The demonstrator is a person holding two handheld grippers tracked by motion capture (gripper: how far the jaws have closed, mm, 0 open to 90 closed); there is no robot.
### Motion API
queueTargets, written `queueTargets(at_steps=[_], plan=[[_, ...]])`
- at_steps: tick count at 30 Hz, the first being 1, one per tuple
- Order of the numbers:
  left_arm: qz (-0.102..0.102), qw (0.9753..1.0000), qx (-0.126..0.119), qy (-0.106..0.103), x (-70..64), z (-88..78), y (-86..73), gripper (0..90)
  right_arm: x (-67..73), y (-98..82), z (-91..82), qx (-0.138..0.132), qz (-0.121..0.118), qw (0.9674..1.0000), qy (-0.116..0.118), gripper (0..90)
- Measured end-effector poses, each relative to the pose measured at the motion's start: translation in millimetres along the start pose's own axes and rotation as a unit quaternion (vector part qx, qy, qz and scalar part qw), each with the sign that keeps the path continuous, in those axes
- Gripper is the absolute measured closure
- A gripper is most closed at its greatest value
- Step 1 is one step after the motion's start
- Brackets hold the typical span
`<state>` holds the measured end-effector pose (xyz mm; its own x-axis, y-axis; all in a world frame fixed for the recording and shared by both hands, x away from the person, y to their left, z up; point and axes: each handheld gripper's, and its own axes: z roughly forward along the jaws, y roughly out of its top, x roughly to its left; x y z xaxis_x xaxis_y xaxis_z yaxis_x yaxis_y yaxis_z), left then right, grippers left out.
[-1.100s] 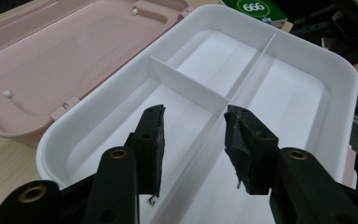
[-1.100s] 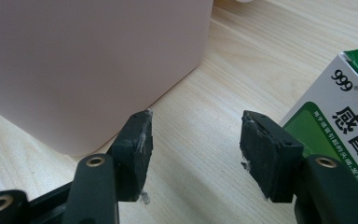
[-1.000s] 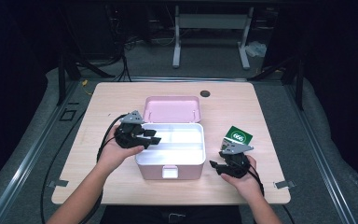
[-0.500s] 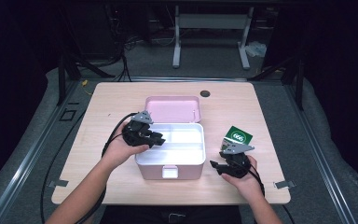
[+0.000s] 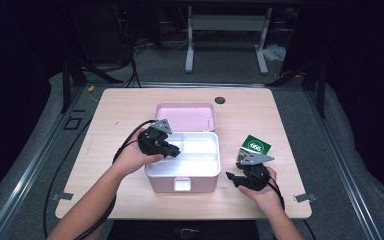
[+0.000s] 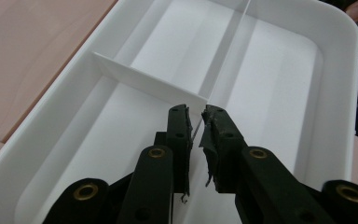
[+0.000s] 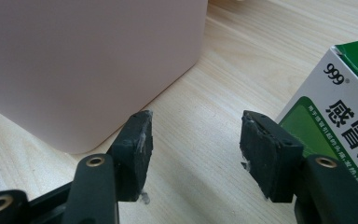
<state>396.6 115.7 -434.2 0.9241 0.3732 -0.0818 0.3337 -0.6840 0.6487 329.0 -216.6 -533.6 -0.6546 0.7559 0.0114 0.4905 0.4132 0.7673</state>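
A pink box (image 5: 166, 183) stands mid-table with its lid (image 5: 185, 117) tipped back. A white tray (image 5: 200, 156) sits in it. My left gripper (image 5: 174, 151) reaches into the tray's left part. In the left gripper view its jaws (image 6: 196, 113) have just been closing, one on each side of a thin clear divider (image 6: 223, 60). A slim gap still shows, so the gripper is open. My right gripper (image 5: 236, 176) rests open on the table between the pink box (image 7: 84, 60) and a green-and-white medicine carton (image 5: 256, 146) (image 7: 340, 107). Nothing lies between its jaws (image 7: 196, 128).
A short white cross wall (image 6: 144, 79) splits the tray's left side. The wooden table (image 5: 120, 107) has a dark round hole (image 5: 220, 100) at the back. Cables trail off the left edge. Metal stands rise behind the table.
My left gripper has moved right, from the tray's left rim to inside the tray, and its jaws have narrowed. The right gripper and the carton have stayed put.
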Motion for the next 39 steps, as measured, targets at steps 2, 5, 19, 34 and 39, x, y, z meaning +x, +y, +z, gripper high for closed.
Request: queueTargets(at_steps=[2, 5, 19, 34, 39], plan=[[0.004, 1.0, 0.007, -0.005, 0.8, 1.1, 1.7, 80.3, 0.1, 0.1, 0.1, 0.0, 0.0, 1.0, 0.001, 43.5], [0.01, 0.9998, 0.015, -0.009, 1.3, 2.4, 4.2, 80.8, 0.0, 0.2, 0.0, 0.002, 0.0, 1.0, 0.003, 43.5], [0.073, 0.9928, 0.091, -0.024, 3.5, 8.2, 23.1, 83.1, 0.9, 0.0, 2.2, 0.0, 0.0, 1.0, 0.004, 43.5], [0.149, 0.9635, 0.219, -0.039, 1.5, 24.2, 53.8, 86.0, 0.4, -0.2, 2.3, 0.002, 0.0, 0.9999, 0.01, 43.5], [0.154, 0.959, 0.234, -0.044, 0.7, 27.5, 57.3, 86.1, 0.2, -0.4, 2.3, 0.002, 0.0, 0.9999, 0.011, 43.5]])
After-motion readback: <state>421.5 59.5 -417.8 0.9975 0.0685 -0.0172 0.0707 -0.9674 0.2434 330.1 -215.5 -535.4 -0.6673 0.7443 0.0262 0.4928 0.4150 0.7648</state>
